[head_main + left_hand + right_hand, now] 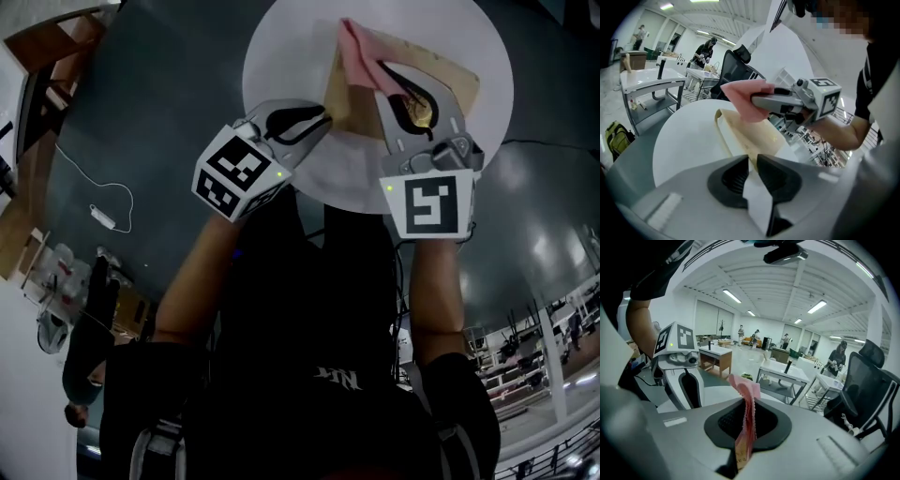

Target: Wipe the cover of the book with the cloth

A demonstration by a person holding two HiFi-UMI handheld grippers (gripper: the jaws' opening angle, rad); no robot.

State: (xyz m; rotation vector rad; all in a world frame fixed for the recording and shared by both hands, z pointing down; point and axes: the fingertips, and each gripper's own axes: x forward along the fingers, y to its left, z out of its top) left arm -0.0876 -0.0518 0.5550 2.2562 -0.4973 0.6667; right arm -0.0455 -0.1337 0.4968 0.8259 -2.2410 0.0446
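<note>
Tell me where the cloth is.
Head view, top centre: the cloth is clamped in the right gripper, over the book on the white table.

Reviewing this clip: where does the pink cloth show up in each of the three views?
Head view: the cloth is top centre, pinched in the right gripper tongs over the book.
Left gripper view: the cloth is upper centre, above the book.
Right gripper view: the cloth is bottom centre, between that gripper's own tongs.
Shared landmark: the round white table, in the head and left gripper views.
</note>
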